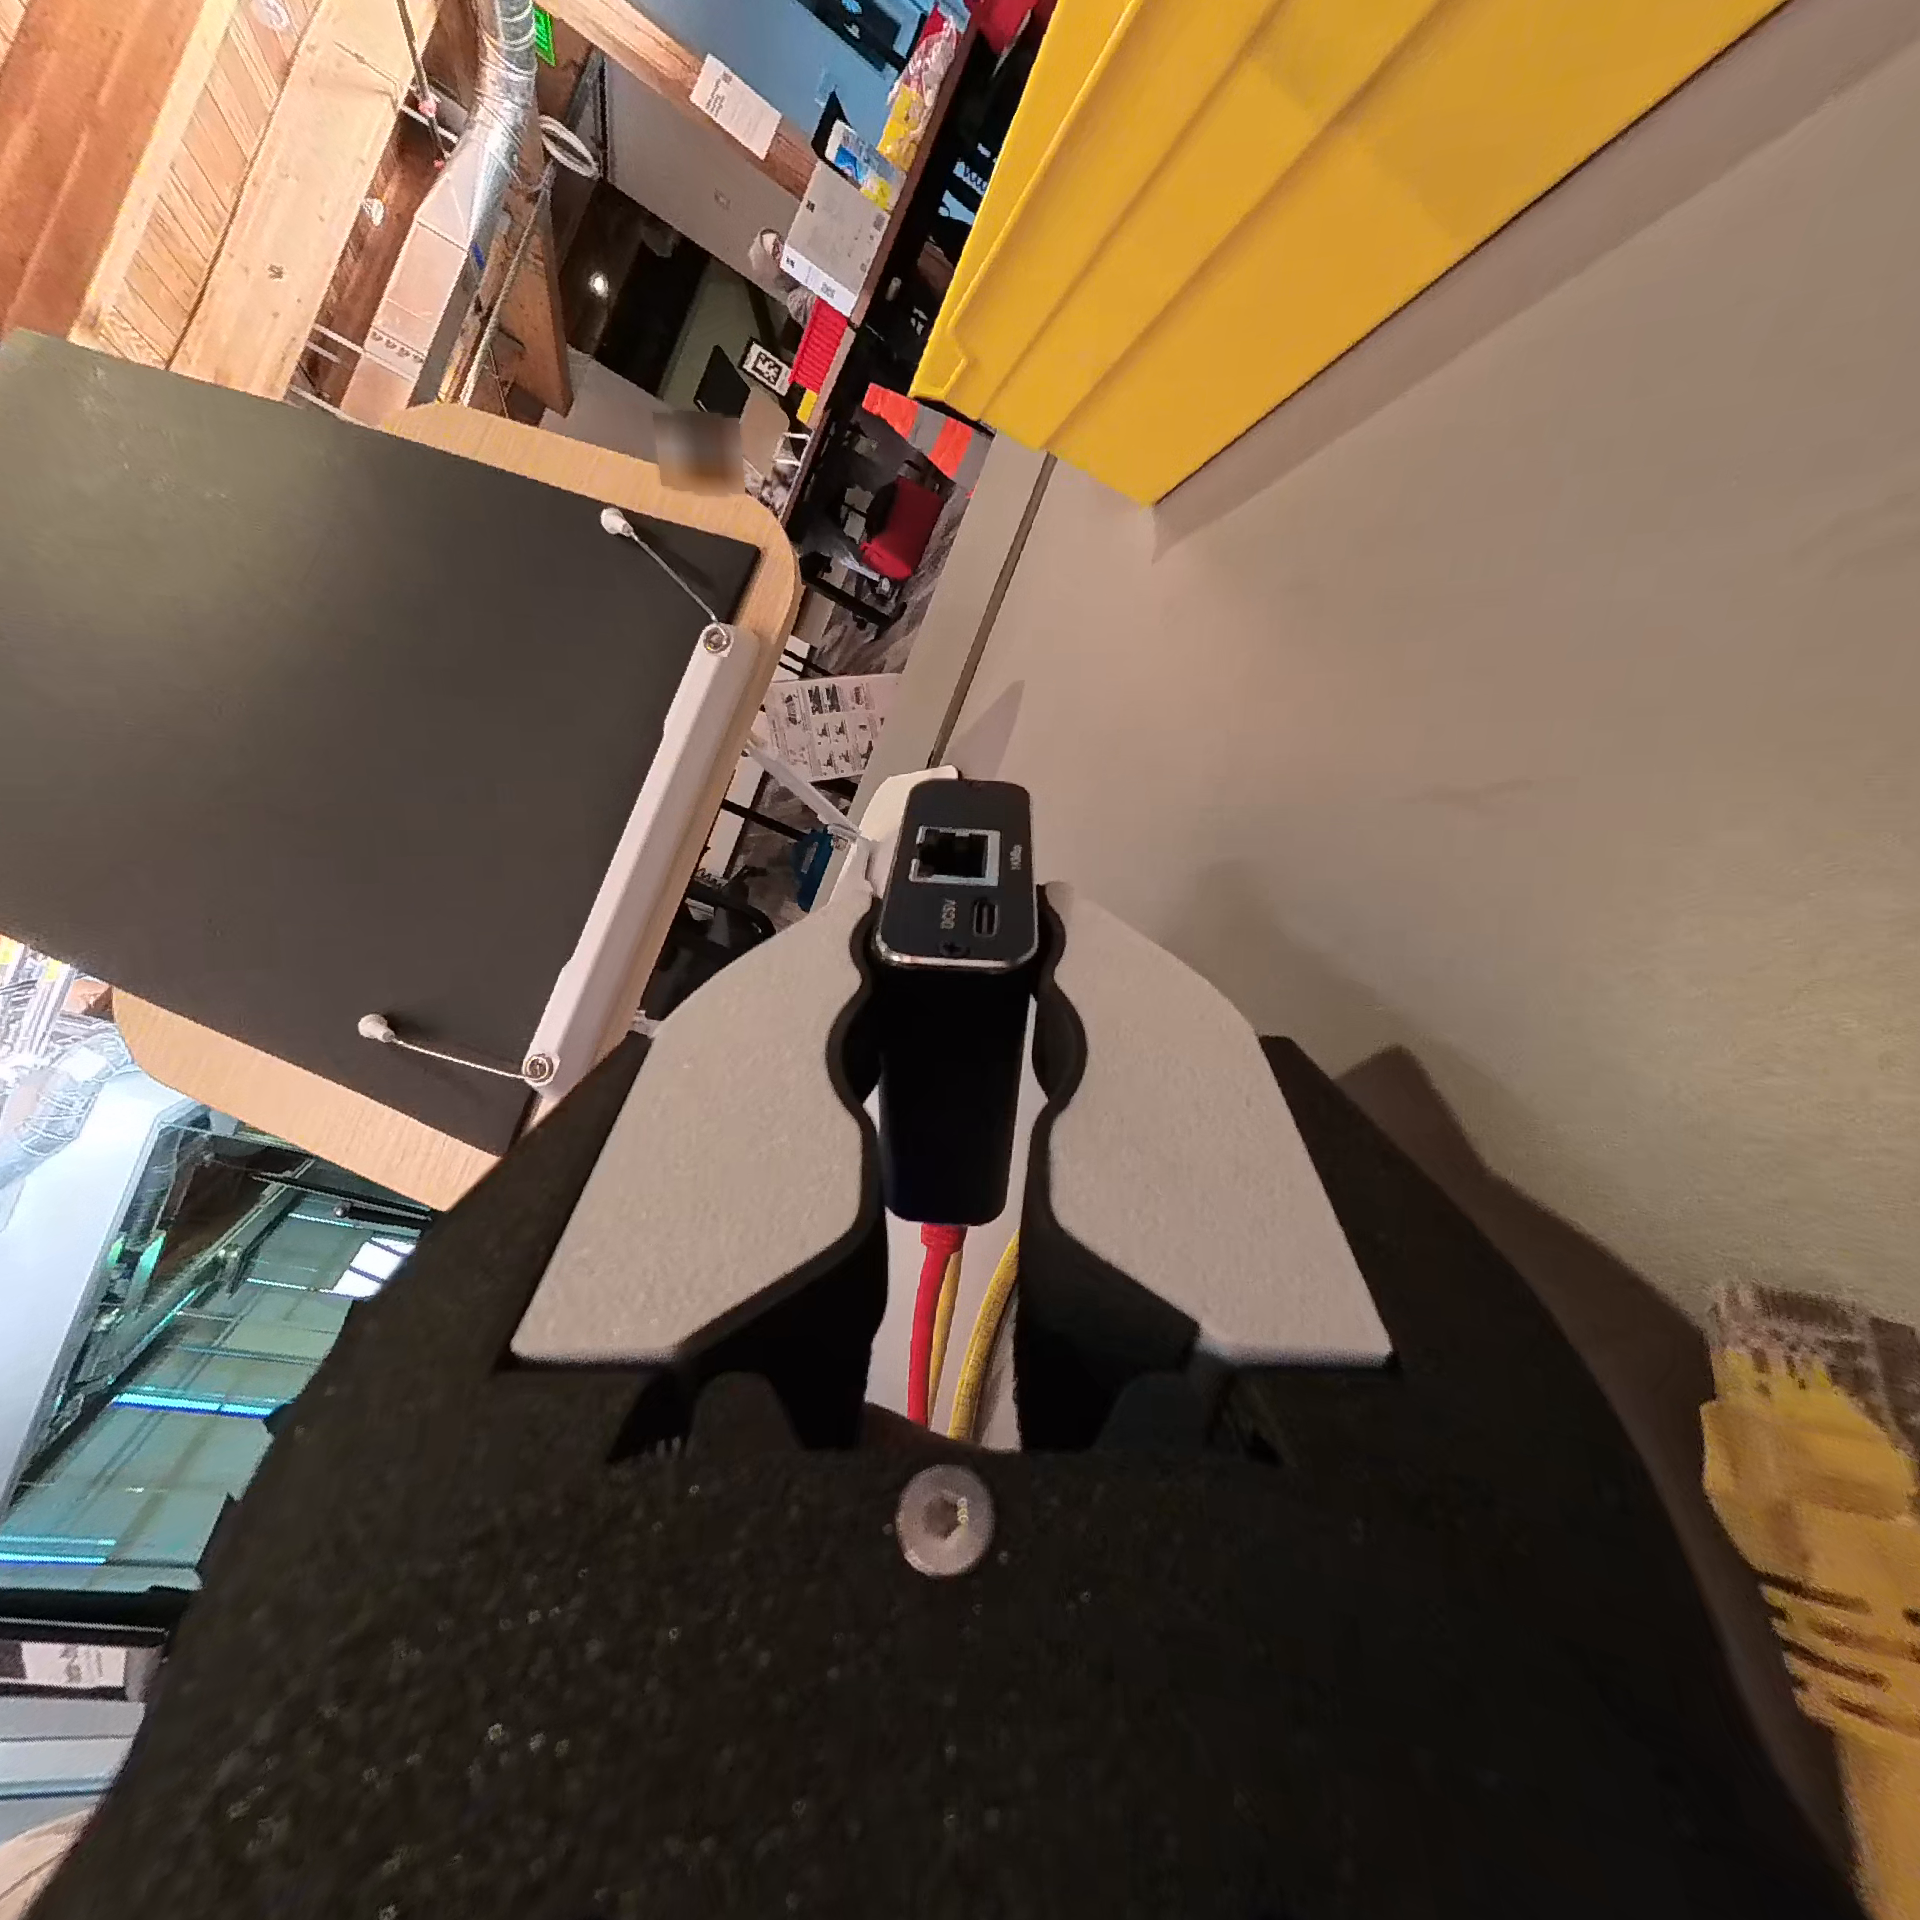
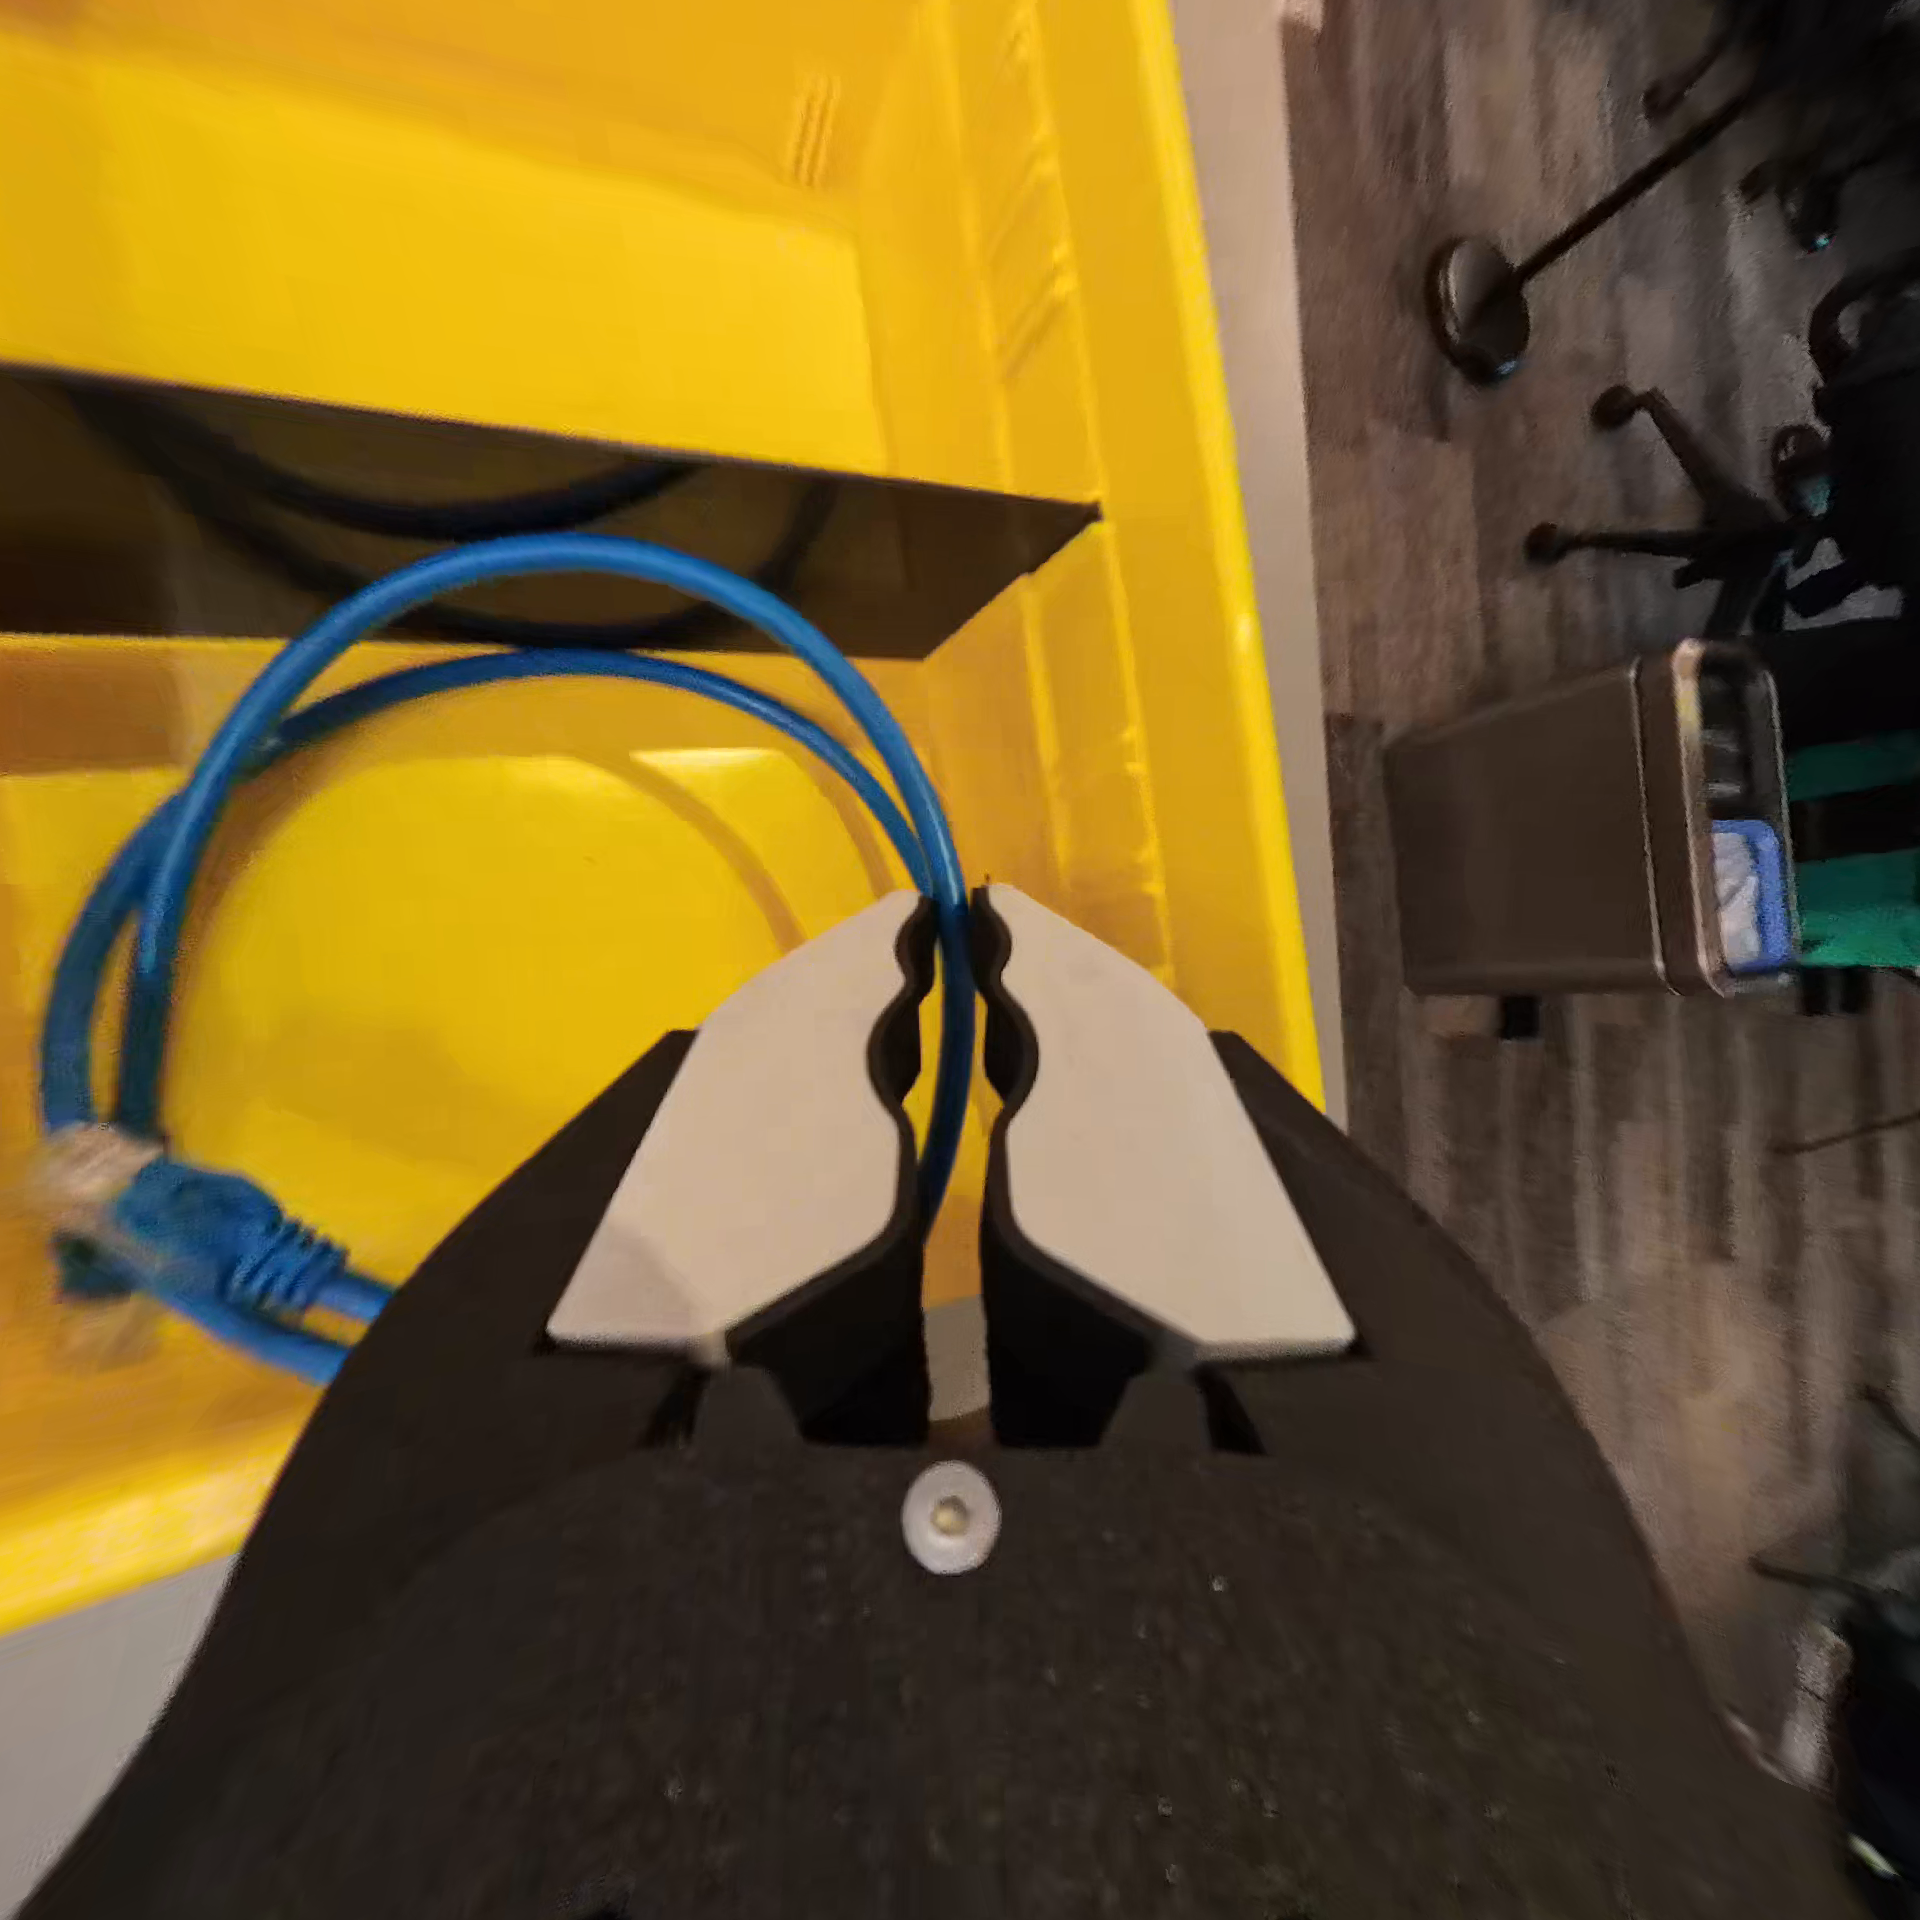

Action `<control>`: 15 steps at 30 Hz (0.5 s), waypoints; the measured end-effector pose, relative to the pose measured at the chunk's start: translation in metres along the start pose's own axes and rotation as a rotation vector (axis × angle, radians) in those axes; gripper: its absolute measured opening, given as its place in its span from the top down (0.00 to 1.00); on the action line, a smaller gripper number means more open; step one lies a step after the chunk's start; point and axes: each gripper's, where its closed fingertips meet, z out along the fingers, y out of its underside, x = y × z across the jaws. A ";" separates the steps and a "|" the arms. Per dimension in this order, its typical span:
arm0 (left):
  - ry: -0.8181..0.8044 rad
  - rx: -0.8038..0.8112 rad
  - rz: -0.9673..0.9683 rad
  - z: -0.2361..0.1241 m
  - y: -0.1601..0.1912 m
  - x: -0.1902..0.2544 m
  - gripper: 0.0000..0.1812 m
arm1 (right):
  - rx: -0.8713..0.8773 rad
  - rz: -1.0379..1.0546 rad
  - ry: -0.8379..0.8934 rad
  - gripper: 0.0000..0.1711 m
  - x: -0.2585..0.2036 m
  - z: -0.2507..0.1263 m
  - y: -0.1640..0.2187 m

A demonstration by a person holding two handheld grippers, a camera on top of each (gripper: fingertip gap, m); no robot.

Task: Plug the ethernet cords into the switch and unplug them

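Switch, a small black box, sits clamped between the pads of my left tool, held off the pale table with its end face turned toward the camera. That face shows one open network socket and a smaller oval port, both empty. A red cord and a yellow cord run out from its hidden rear end, between the tool's fingers; I cannot tell how firmly they are seated. A blurred yellow plug shows at the right edge of the left wrist view.

My right tool is nearly closed, its pads pinching the blue ethernet cord partway along its length. The cord loops up over the yellow bin and back down to its blue plug, which hangs free at lower left, well apart from the tool. In the right wrist view the switch appears off to the right, with what looks like a blue plug already in its far face, though blur makes this uncertain.

Step in hand, as I judge it: bringing the blue cord out of the bin toward the switch for plugging. The next move calls for a grip close behind the plug, since the present hold leaves the plug dangling and unaimed. I would then square its clip to the empty socket and push straight in while my left tool braces the switch.
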 end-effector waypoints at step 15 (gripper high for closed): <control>-0.031 0.103 0.096 -0.016 -0.046 -0.003 0.86 | 0.564 -0.057 -0.750 0.68 -0.177 -0.187 -0.065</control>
